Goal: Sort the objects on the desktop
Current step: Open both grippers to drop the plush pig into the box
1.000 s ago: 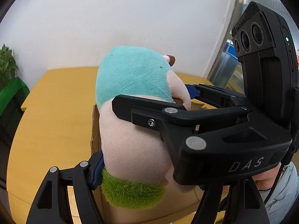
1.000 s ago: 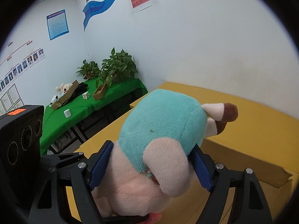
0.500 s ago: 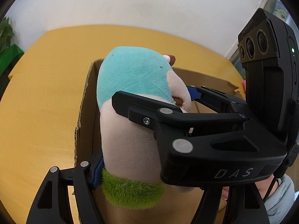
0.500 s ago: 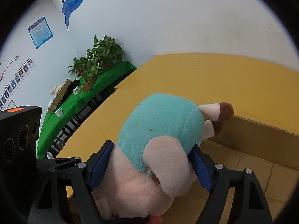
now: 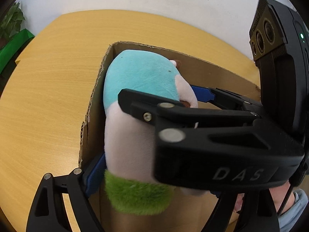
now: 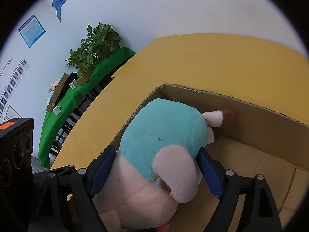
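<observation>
A plush toy (image 5: 139, 96) with a teal head, pink body and green furry base is held by both grippers inside an open cardboard box (image 5: 92, 116). My left gripper (image 5: 150, 176) is shut on its lower pink body; only its left blue pad shows. My right gripper (image 6: 156, 166) is shut on the toy (image 6: 162, 135) just below the teal head, a blue pad on each side. The right gripper (image 5: 166, 96) also crosses the left wrist view. The toy's head sits near the box's (image 6: 251, 119) far corner, below the rim.
The box stands on a yellow wooden table (image 5: 48, 96), also seen in the right wrist view (image 6: 212, 61). A white wall runs behind it. A green-covered table (image 6: 77, 89) with potted plants (image 6: 96, 42) and small items stands off to the left.
Both grippers have moved down together with the toy, from above the box rim to inside the box near its far corner. Both grips are unchanged.
</observation>
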Available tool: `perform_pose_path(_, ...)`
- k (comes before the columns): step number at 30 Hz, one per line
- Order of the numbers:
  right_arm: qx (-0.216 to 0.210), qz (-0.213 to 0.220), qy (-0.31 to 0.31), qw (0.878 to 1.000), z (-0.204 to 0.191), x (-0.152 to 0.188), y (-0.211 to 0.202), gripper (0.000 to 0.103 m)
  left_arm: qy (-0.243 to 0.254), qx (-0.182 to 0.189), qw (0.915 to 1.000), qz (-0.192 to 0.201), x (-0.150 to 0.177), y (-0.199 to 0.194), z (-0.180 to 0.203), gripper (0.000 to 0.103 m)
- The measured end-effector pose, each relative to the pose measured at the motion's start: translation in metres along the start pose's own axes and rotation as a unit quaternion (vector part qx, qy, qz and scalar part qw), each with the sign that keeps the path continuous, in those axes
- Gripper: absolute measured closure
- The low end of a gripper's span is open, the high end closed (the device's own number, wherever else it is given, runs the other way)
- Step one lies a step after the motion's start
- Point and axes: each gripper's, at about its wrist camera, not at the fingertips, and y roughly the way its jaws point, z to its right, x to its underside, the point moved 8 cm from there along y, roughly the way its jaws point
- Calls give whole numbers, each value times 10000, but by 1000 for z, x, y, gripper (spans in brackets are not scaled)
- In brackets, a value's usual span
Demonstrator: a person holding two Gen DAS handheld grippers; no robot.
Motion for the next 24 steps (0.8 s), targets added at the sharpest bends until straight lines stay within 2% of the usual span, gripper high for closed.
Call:
perform_pose_path(5, 42, 46, -52, 10000, 4, -2, -15, 18, 19, 59, 9996, 285, -5, -25, -6, 12)
perform_pose_path(6, 50, 17, -50, 10000, 5, -2, -16, 23, 30, 59, 9994, 343, -5, -31, -7, 12)
perform_pose_path(7, 105, -107, -63, 9999, 7, 1, -13, 38, 69, 48, 9991, 404, -4, -36, -8, 12)
perform_pose_path(9, 70, -294, -76, 9995, 5, 6, -5, 49, 191, -5, 9985, 505, -1, -48, -9, 12)
perform_pose_path(15, 278, -94, -62, 9996, -2, -3, -8, 46, 441, -31, 9973, 592, 22, -71, -11, 12)
perform_pose_path(17, 337, -63, -20, 9994, -3, -1, -20, 45, 511, 17, 9967, 627, 45, -77, 7, 12)
perform_pose_path(19, 323, -7, 82, 9994, -5, 5, -42, 42, 603, 63, 9960, 662, 82, -91, 17, 12)
perform_pose_path(20, 343, 65, 106, 9993, -5, 12, -62, 39, 646, 76, 9957, 663, 89, -92, 16, 12)
perform_pose_path(21, 429, 111, 91, 9990, -4, 18, -77, 32, 717, 79, 9953, 650, 98, -93, 15, 11)
perform_pose_path(22, 615, 157, 35, 9980, -3, 29, -96, 23, 782, 64, 9949, 641, 104, -92, 15, 11)
perform_pose_path(24, 1020, 224, -91, 9945, 4, 56, -135, 21, 869, 3, 9944, 607, 122, -90, 19, 11)
